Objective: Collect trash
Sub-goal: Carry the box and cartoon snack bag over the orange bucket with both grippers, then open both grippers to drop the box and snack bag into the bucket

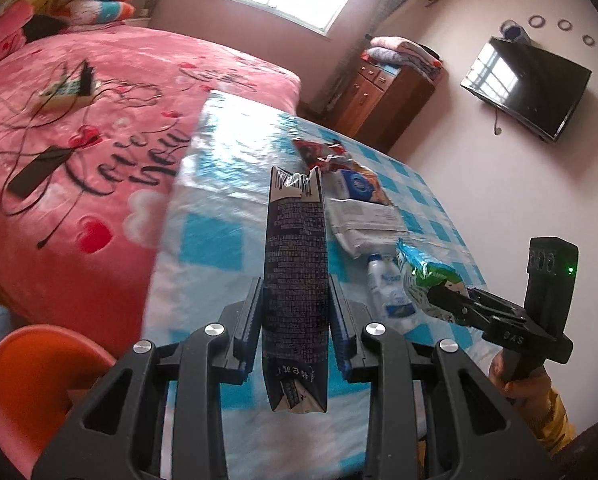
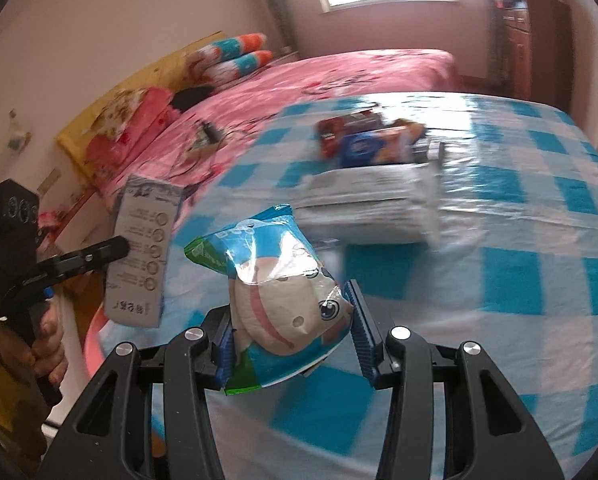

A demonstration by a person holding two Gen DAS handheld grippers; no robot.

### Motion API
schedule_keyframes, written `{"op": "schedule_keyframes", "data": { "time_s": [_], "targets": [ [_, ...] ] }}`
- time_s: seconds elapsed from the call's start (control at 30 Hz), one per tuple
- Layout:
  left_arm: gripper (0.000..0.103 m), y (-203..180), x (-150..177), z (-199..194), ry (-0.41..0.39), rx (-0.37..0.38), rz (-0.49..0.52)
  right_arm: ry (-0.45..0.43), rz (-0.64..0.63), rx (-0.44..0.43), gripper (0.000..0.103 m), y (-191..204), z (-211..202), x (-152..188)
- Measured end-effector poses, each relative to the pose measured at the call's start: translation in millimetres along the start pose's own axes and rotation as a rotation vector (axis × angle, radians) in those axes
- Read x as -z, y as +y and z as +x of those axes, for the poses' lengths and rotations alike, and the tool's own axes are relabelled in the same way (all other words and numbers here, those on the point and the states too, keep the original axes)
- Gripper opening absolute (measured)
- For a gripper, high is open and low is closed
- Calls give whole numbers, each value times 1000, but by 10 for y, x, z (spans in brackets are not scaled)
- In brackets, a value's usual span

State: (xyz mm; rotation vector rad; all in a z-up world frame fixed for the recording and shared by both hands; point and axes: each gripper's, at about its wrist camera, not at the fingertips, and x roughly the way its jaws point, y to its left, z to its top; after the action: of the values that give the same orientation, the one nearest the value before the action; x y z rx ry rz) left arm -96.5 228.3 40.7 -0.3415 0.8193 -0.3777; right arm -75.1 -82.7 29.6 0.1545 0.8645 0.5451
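Left gripper (image 1: 295, 312) clamps the tall dark-blue printed drink carton (image 1: 295, 264), upright above the blue-and-white checked tablecloth (image 1: 211, 240). At three o'clock the right gripper (image 2: 291, 328), jaws half-spread, squeezes a puffy blue-and-green cartoon snack bag (image 2: 283, 300). Beyond, a small white plastic bottle (image 1: 387, 284), a grey paper packet (image 1: 363, 220), then, blurred, probably biscuit wrappers (image 1: 339, 168) at twelve.

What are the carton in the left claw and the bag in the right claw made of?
Dark carton: looks like coated paperboard, matte with fine print; folded flaps and creased edges show, top torn open. Snack bag: looks like thin glossy plastic film; bright glare, wrinkles and a crimped seal edge. Whether either has a foil lining cannot be told.
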Motion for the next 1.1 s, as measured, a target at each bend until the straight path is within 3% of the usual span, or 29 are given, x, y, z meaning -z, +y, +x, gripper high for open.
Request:
{"op": "schedule_keyframes", "data": {
  "time_s": [0.37,0.77,0.83,0.9,1.0,1.1],
  "targets": [
    [33,740,317,-625,-54,-108,-135,114,-206,-147,48,1124,457,115],
    [33,1526,800,-857,-33,-240,-304,244,-423,-231,52,2170,1129,264],
    [40,1679,897,-864,-7,-301,-343,264,-437,-236,59,2266,1231,303],
    [68,1778,963,-892,-3,-341,-369,277,-409,-260,75,2283,1284,329],
    [80,1890,1052,-937,-12,-385,-399,240,-352,-285,82,2193,1205,289],
    [84,1964,1089,-936,-12,-422,-439,177,-316,-263,88,2064,1070,203]
  ]
}}
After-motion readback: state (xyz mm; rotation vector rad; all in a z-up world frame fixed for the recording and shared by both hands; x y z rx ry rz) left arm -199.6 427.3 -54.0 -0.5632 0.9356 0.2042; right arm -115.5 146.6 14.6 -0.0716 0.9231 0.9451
